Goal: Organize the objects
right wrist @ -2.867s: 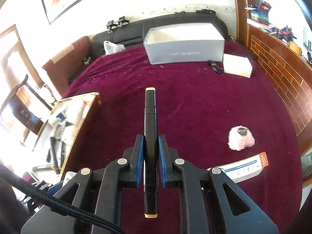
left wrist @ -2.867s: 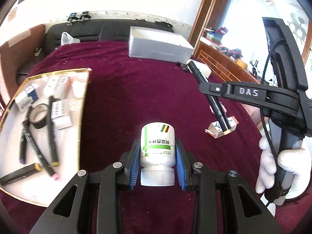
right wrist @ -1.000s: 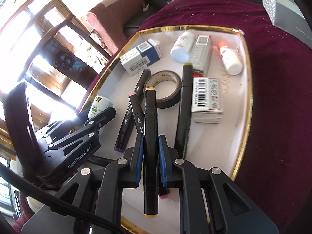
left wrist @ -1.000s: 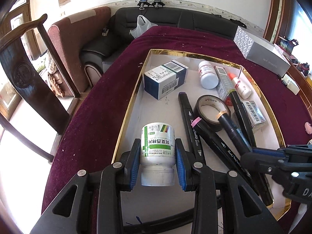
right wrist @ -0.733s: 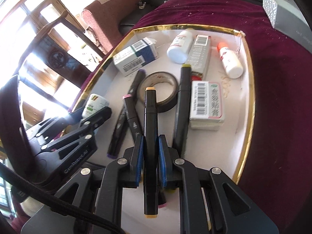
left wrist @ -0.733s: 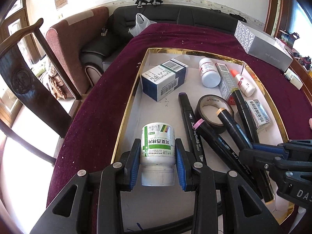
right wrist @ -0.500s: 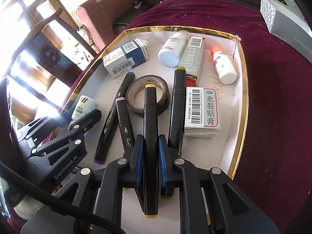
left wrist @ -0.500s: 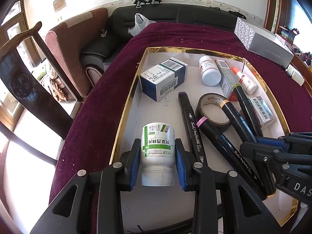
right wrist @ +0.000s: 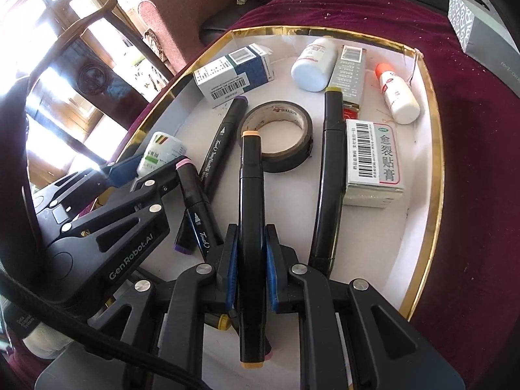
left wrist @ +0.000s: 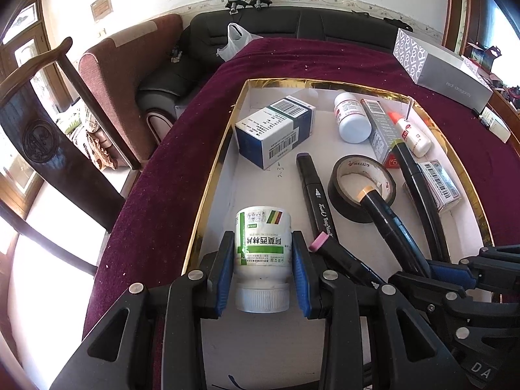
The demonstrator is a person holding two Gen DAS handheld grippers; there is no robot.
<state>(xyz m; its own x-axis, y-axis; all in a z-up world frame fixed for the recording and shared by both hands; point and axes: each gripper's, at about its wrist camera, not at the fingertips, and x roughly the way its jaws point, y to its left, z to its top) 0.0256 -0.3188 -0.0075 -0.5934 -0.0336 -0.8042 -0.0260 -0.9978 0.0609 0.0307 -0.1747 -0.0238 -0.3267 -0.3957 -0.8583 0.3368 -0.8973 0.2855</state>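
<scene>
— How far along are you?

— Most of it already lies in the gold-rimmed tray (left wrist: 208, 191): boxes, tape roll (right wrist: 276, 136), markers. My left tongs (left wrist: 262, 268) are clenched on the white pill bottle (left wrist: 262, 253) over the tray's near left corner; my right tongs (right wrist: 250, 260) grip an orange-capped marker (right wrist: 251, 195) above the others.

— What's left?

— Setting both down, I'd say.

A maroon cloth (left wrist: 325, 61) covers the table. Directly on the cloth sits a gold-rimmed white tray (left wrist: 214, 175) (rim visible on all sides). Far right, a grey patterned box (left wrist: 438, 68) lies on the cloth, with a small white box (left wrist: 495, 125) near it.
</scene>
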